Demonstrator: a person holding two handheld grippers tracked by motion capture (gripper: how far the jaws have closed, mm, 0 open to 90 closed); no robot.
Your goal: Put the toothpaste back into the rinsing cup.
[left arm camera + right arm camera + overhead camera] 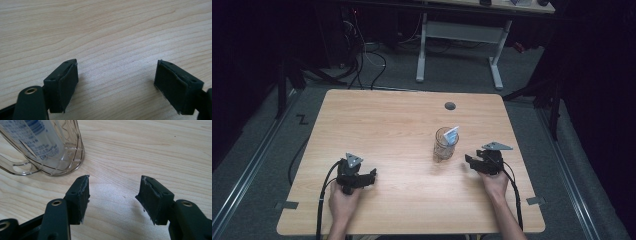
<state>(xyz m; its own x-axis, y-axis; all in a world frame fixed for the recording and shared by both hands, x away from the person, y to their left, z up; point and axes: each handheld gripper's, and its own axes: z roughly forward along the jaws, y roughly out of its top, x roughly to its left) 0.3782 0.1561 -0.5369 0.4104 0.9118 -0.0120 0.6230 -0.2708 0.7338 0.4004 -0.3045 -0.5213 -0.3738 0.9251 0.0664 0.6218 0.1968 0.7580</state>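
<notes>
On the pale wooden table (402,125), most of the top is bare, with wide open surface across the far half and between the two hands; a small dark round hole (450,106) sits near the far edge. The left gripper (371,176) lies low near the front left, held by the left hand (343,199), well back from the side edge, its jaws pointing right. In the left gripper view its jaws stand wide apart over bare wood grain with nothing between them. The right gripper (468,161) rests toward the right side, held by the right hand (495,184), jaws pointing left and spread wide, gripping nothing. A clear glass mug (445,145) stands upright just beside those jaws, apart from them, holding a white and blue packet (452,134) that pokes above its rim. In the right gripper view the mug (47,147) rises beyond the left jaw, its handle (15,167) turned to the view's left.
</notes>
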